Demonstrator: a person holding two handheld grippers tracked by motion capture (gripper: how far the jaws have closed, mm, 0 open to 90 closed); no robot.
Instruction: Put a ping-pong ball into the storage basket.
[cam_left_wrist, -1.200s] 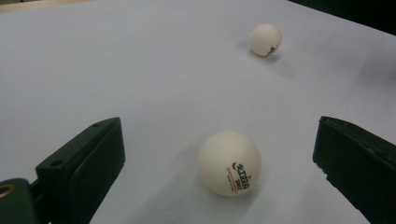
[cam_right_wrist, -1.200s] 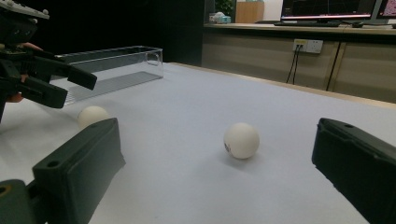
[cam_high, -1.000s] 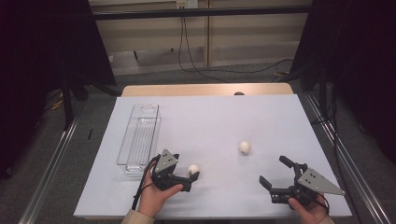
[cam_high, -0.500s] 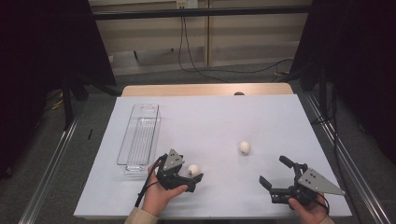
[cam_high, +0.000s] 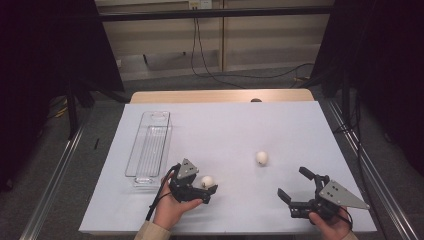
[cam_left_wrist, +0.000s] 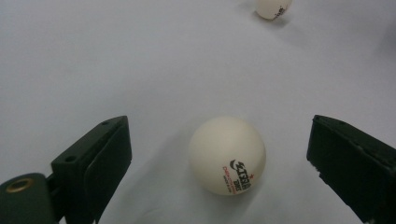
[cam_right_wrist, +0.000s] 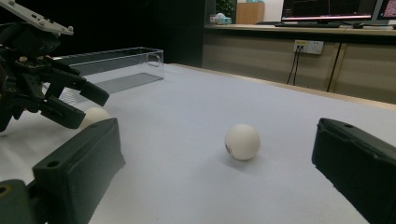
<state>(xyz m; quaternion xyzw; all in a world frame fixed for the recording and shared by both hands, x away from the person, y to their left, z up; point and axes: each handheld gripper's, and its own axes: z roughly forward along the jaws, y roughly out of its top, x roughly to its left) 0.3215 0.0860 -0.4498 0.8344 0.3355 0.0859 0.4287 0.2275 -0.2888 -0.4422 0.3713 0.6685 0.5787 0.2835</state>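
Our left gripper (cam_high: 206, 191) has just been closing — jaws wide, near ball (cam_left_wrist: 227, 155) between them, untouched, just right of the tray (cam_high: 148, 150). Our right gripper (cam_high: 295, 192) gapes empty, far ball (cam_high: 261, 158) well right of the tray.

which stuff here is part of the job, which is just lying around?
In the job: near ball, between the left claw's open jaws, not yet pinched, jaws have just been closing; far ball; clear tray, likely the drop spot.

Lying about: right claw, open, idle; wall cables; monitors on the far desk.
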